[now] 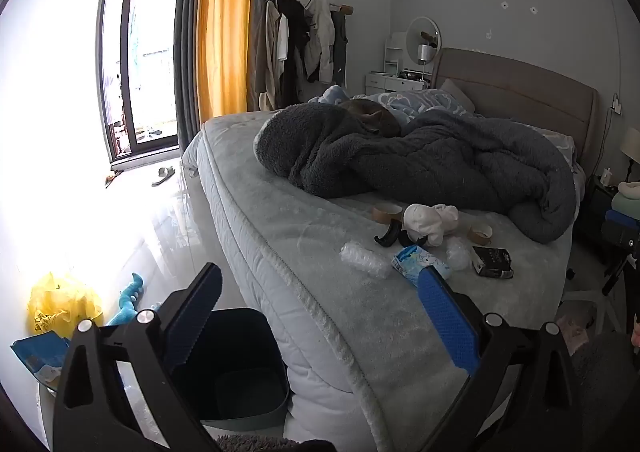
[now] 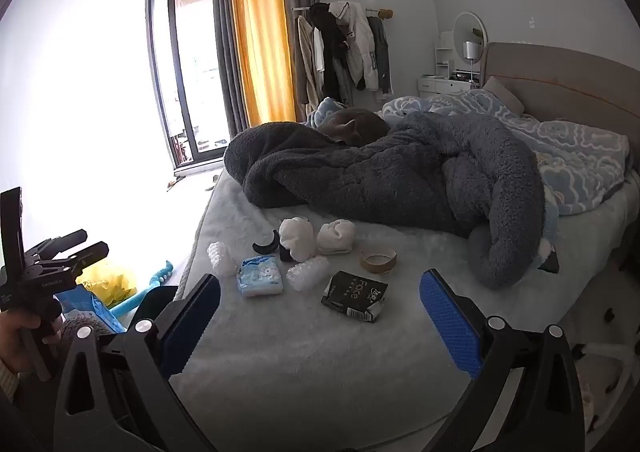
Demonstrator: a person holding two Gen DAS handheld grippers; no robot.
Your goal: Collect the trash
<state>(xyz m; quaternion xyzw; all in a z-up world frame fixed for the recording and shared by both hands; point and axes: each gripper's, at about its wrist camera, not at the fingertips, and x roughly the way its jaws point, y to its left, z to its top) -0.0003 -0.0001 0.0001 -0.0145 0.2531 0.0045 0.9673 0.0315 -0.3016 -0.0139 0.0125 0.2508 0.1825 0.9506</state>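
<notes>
Trash lies on the bed's near end: a black "Face" carton (image 2: 355, 297), a blue tissue pack (image 2: 259, 276), clear bubble-wrap pieces (image 2: 309, 273), a tape roll (image 2: 378, 261). The left wrist view shows the carton (image 1: 493, 262), the tissue pack (image 1: 420, 267) and a clear plastic wrap (image 1: 364, 260). A dark bin (image 1: 240, 364) stands on the floor beside the bed. My left gripper (image 1: 320, 316) is open and empty, above the bed edge and bin. My right gripper (image 2: 320, 320) is open and empty, above the bed short of the carton.
A grey blanket (image 2: 400, 180) with a cat (image 2: 352, 128) on it covers the bed's middle. White socks (image 2: 316, 238) and a black curved piece (image 2: 265, 246) lie among the trash. A yellow bag (image 1: 60, 304) and blue toy (image 1: 130, 300) lie on the floor.
</notes>
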